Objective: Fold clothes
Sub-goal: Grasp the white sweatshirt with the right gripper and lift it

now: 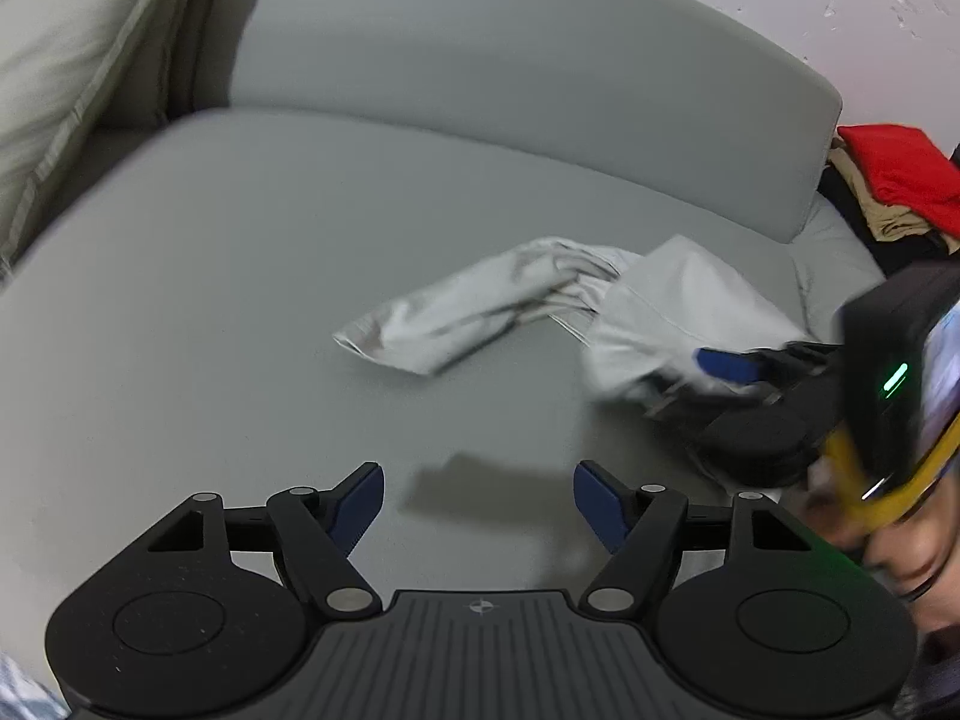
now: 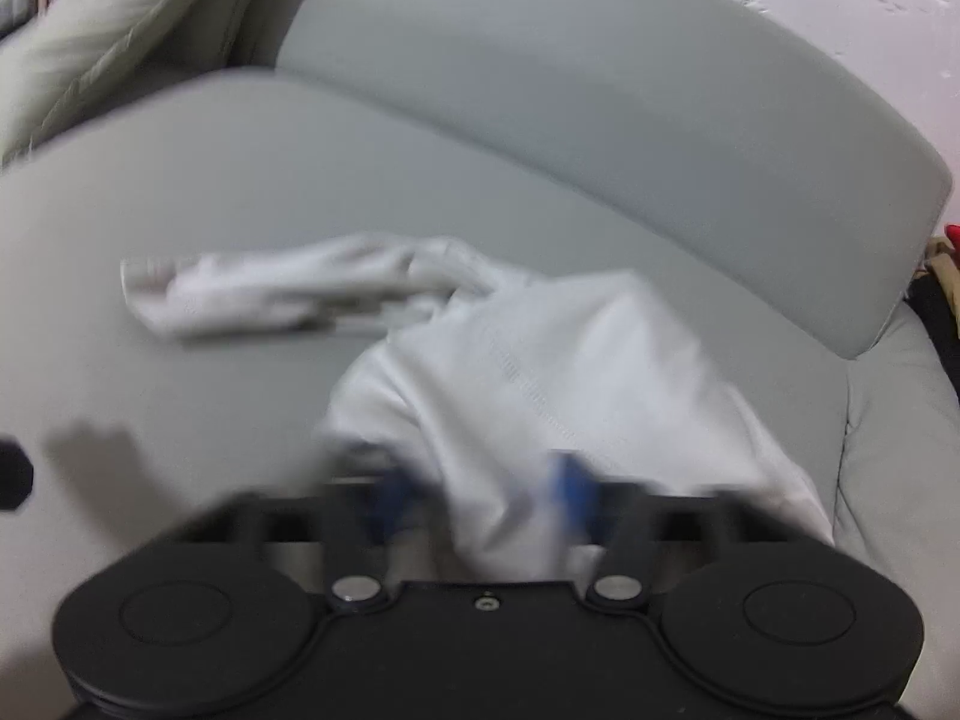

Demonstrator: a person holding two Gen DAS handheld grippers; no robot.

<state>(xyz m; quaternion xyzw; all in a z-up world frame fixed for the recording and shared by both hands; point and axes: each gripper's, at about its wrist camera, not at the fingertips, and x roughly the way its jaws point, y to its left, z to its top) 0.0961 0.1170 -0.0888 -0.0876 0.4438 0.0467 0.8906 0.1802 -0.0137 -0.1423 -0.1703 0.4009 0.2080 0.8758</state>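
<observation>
A crumpled pale grey cloth garment lies on the grey sofa seat cushion, its near end gathered between the narrowed jaws of the right gripper, well ahead of the left gripper, whose jaws stand wide and empty.

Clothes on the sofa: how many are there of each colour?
White: 1, the white garment held by the right gripper.
Red: 1, the red garment.
Tan: 1, the tan garment.
Black: 1, the black garment under the pile.
Total: 4
</observation>
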